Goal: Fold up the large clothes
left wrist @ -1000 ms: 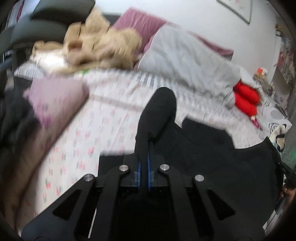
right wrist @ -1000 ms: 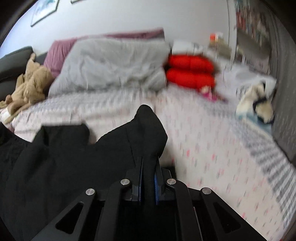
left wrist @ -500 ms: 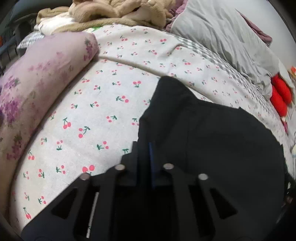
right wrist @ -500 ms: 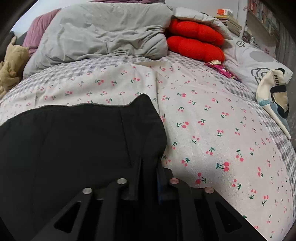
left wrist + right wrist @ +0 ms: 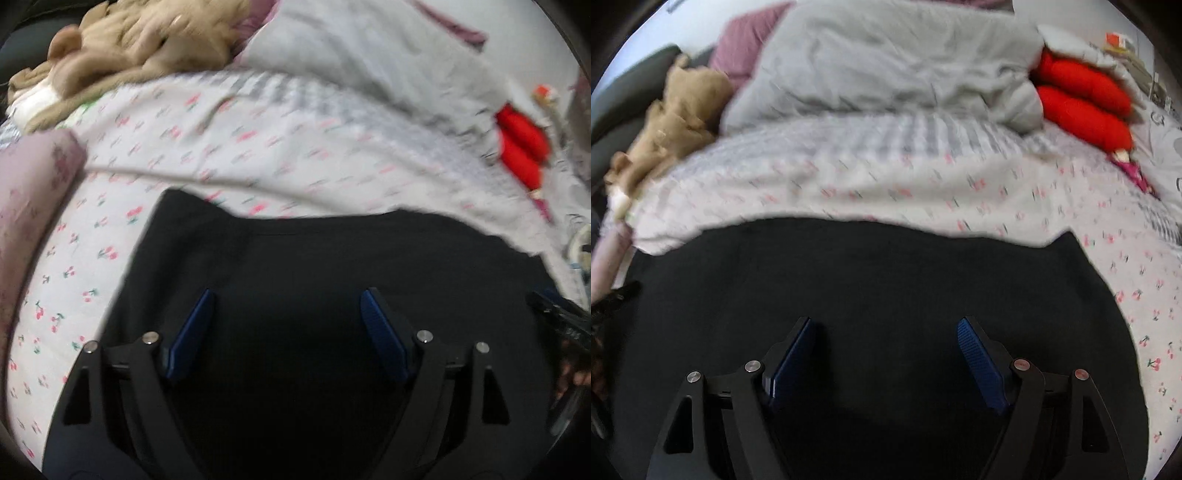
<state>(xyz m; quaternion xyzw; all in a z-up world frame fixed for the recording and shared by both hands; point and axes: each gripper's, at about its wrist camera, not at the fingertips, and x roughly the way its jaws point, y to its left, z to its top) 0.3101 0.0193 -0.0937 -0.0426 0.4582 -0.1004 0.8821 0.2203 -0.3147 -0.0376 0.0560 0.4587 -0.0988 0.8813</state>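
Black garment lies flat, long axis sideways across bedsheet.

Soft, even indoor light; motion blur smears both fisheye views, edges bowed and vignetted black.

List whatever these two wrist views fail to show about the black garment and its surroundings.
- Black garment: its near part is hidden by the open left gripper in the left wrist view and by the open right gripper in the right; its type cannot be told.
- Cherry-print sheet: motion blur smears the pattern.
- Tan plush: blurred, cut off by the top edge.
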